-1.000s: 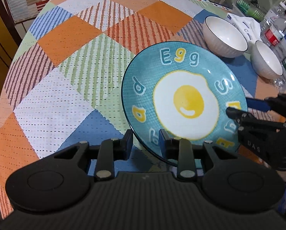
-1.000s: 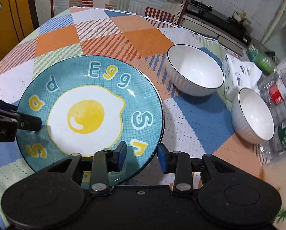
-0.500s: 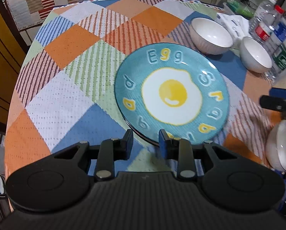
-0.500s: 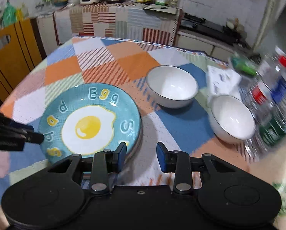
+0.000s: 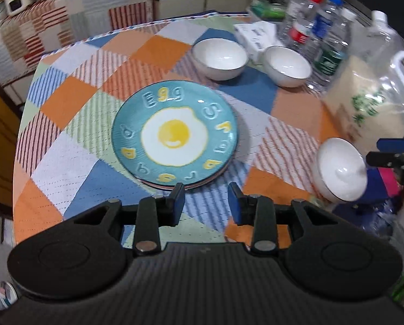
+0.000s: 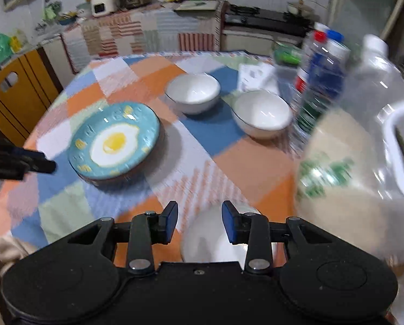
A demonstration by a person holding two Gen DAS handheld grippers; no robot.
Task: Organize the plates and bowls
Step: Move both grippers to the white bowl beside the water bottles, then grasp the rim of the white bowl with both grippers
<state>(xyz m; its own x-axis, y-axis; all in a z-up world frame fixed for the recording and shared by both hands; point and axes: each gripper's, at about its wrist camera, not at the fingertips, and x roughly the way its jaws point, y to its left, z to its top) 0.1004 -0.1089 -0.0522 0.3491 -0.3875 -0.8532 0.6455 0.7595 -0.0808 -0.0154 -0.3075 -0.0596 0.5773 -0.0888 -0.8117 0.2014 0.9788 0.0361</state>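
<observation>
A teal fried-egg plate (image 5: 174,135) is seen lying on the patchwork-clothed bench (image 5: 74,100), with two white bowls (image 5: 219,58) set beyond it and a third bowl (image 5: 340,169) well to its right. The left tool (image 5: 206,201), jaws opening and empty, is held just before the plate. The right tool (image 6: 199,223), partly open, grips nothing above the third bowl.

We see our left gripper (image 5: 206,199) and right gripper (image 6: 199,220), both black plastic. Each has two fingers with blue pads (image 5: 178,199) at the tips. Shiny round screws (image 6: 139,264) sit on the finger arms. The wide body has two round bumps and fine ridges (image 5: 202,279).
</observation>
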